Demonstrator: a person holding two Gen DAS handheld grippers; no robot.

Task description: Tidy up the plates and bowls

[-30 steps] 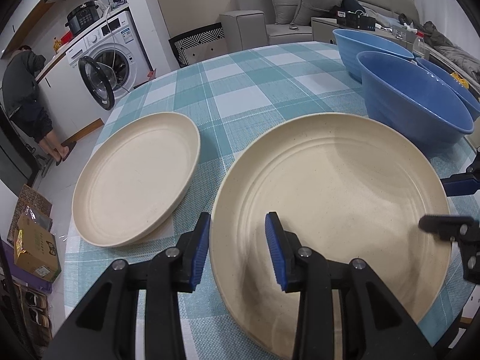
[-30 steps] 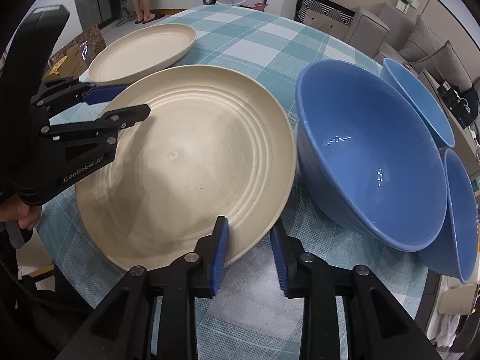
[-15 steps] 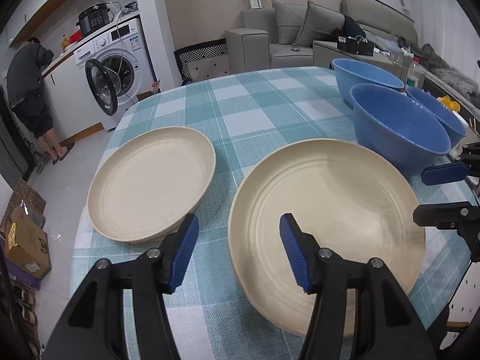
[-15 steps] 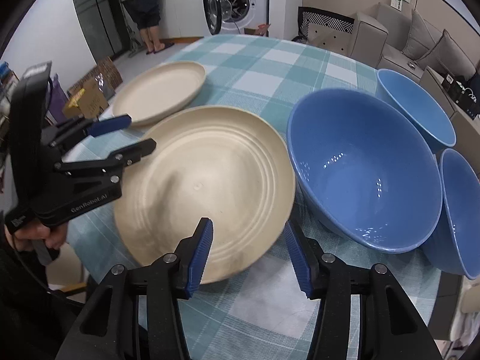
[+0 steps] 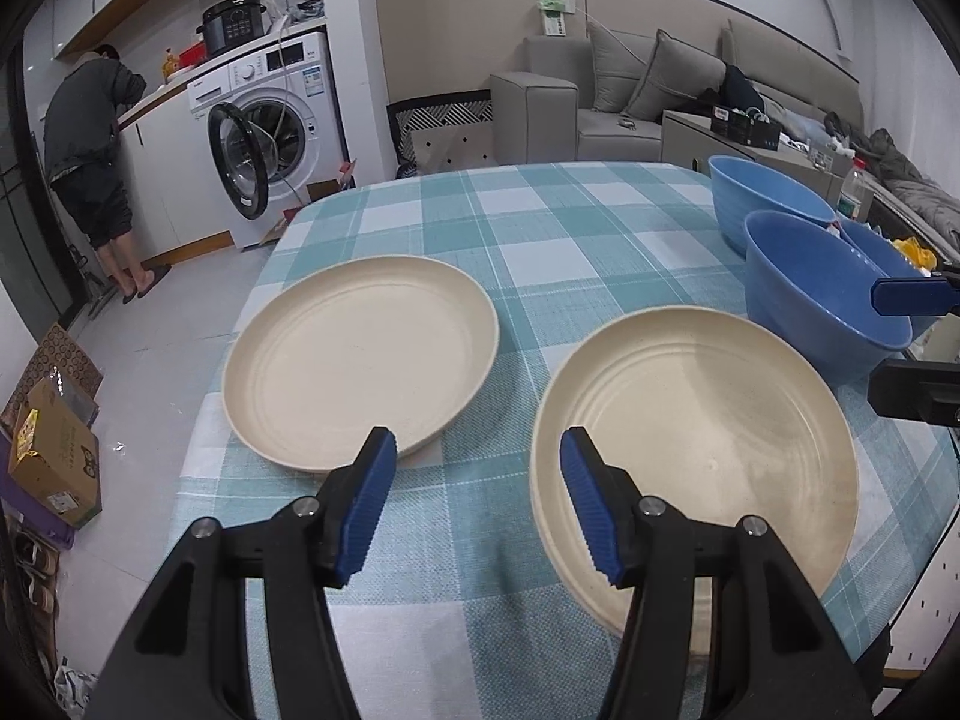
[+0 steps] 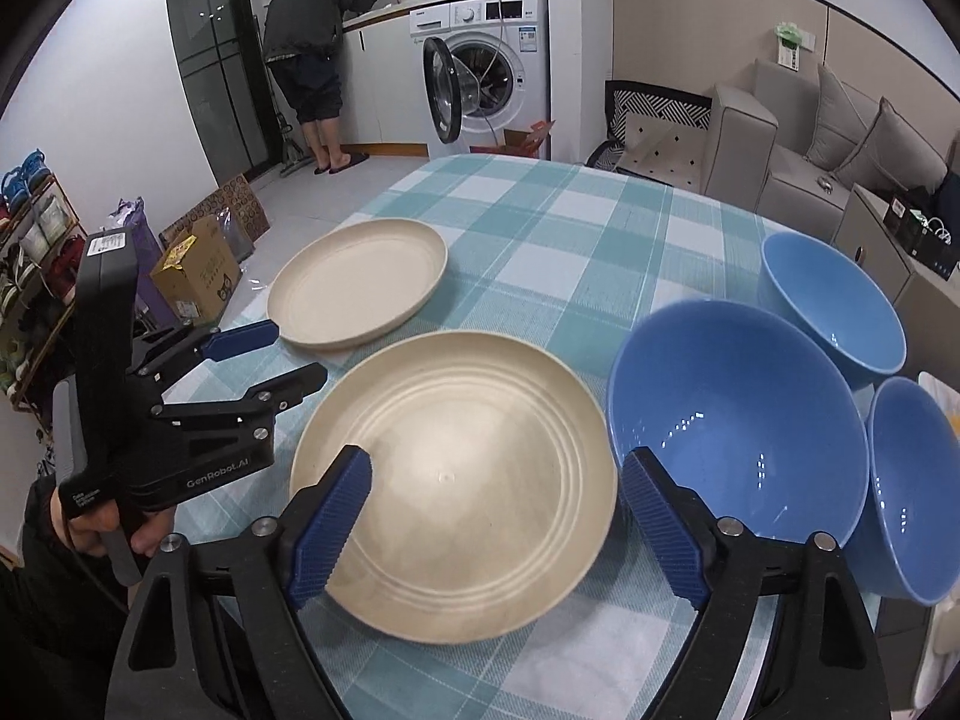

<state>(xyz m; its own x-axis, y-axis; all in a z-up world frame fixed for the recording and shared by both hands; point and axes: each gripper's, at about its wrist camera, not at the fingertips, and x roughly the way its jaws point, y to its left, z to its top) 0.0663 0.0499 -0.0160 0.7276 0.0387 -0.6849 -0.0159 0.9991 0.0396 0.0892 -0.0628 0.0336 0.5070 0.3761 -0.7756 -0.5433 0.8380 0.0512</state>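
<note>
A large cream plate lies flat on the checked table near its front edge. A smaller cream plate sits to its left. Three blue bowls stand on the right: a big one and two smaller ones. My left gripper hovers open over the cloth between the two plates, holding nothing. My right gripper hangs above the large plate's near rim. Its jaws are opening wide and do not touch the plate.
The tablecloth runs to the table's left edge, with cardboard boxes on the floor below. A person stands at the counter beside a washing machine with its door open. A grey sofa lies behind the table.
Both grippers had their fingers at the large plate's rim. They have opened, let go of it and risen back from the table. The plate now rests on the cloth.
</note>
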